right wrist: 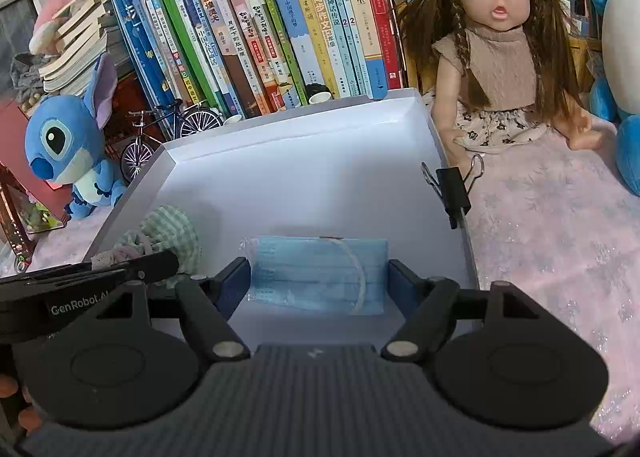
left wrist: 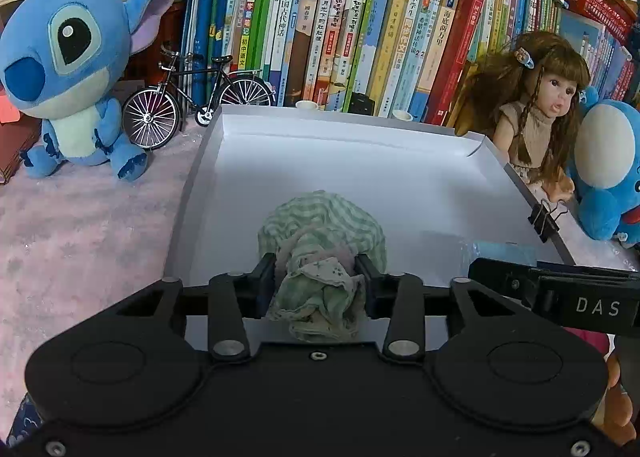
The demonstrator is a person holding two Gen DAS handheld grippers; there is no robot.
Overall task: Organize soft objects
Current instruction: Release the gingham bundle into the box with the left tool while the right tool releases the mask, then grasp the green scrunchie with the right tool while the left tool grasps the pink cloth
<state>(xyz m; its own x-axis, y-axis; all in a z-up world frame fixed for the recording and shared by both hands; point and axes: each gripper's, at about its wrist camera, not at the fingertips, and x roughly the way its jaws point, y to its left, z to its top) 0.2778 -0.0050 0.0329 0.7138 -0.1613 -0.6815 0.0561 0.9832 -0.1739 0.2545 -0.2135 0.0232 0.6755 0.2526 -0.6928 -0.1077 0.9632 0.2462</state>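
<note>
The left gripper (left wrist: 320, 277) pinches a green cloth (left wrist: 320, 233) over a white tray (left wrist: 360, 161). The right gripper (right wrist: 318, 277), spread, straddles a blue mask (right wrist: 316, 273). A doll (right wrist: 500, 37) sits at two o'clock.

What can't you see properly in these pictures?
- Left wrist view: the near end of the green checked cloth is hidden between the left gripper fingers.
- Left wrist view: the blue face mask is mostly covered by the right gripper's body.
- Right wrist view: the cloth is partly behind the left gripper's body.
- Right wrist view: the blue plush beside the doll is cut off by the edge.
</note>
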